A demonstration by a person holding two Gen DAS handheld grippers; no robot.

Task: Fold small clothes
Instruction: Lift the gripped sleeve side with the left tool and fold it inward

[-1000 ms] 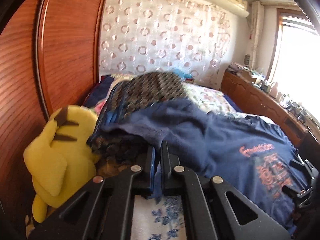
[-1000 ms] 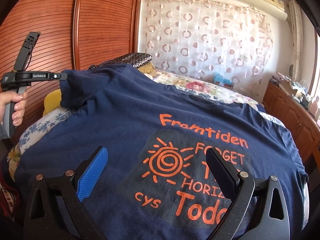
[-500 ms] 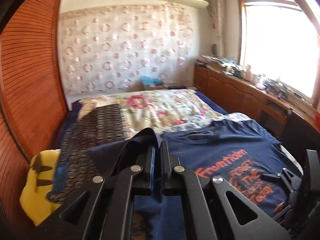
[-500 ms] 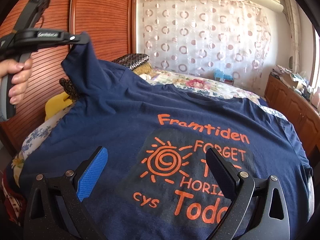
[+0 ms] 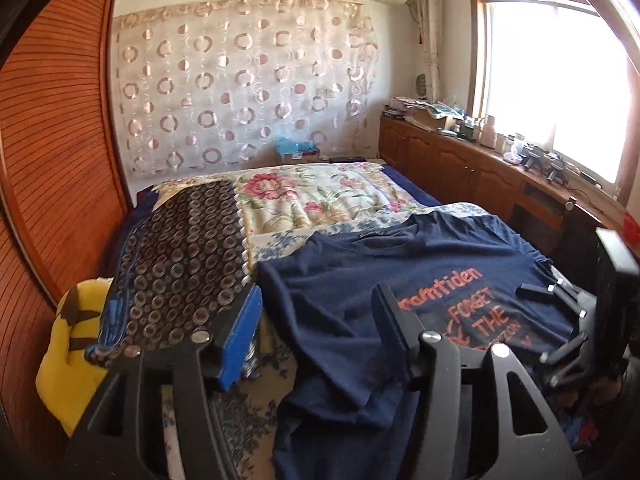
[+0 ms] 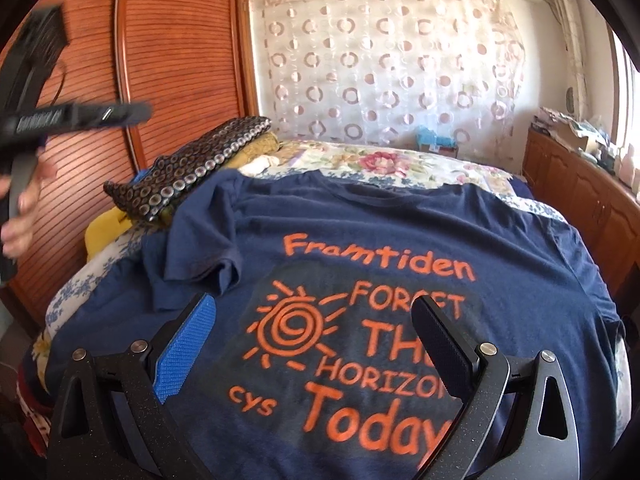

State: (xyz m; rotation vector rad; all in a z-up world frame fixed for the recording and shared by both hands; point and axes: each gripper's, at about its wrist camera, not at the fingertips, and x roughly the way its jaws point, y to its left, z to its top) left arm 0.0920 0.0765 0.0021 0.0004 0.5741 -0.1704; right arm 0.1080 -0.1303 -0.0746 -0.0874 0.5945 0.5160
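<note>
Left gripper (image 5: 316, 332) has let go of the sleeve (image 6: 200, 248) it held pinched and raised half a second ago; its fingers now stand spread, empty. Sleeve lies folded inward over the navy T-shirt (image 6: 400, 240), crumpled near the sun print. First side fold looks done, though rough. Shirt is spread print-up on the bed (image 5: 320, 196), collar toward the far wall, beside a patterned folded cloth (image 5: 180, 264). In the right view the left gripper is lifted up and away toward the wardrobe, blurred, probably retreating. Right gripper (image 6: 316, 344) hovers low over the hem area, fingers wide apart, holding nothing.
</note>
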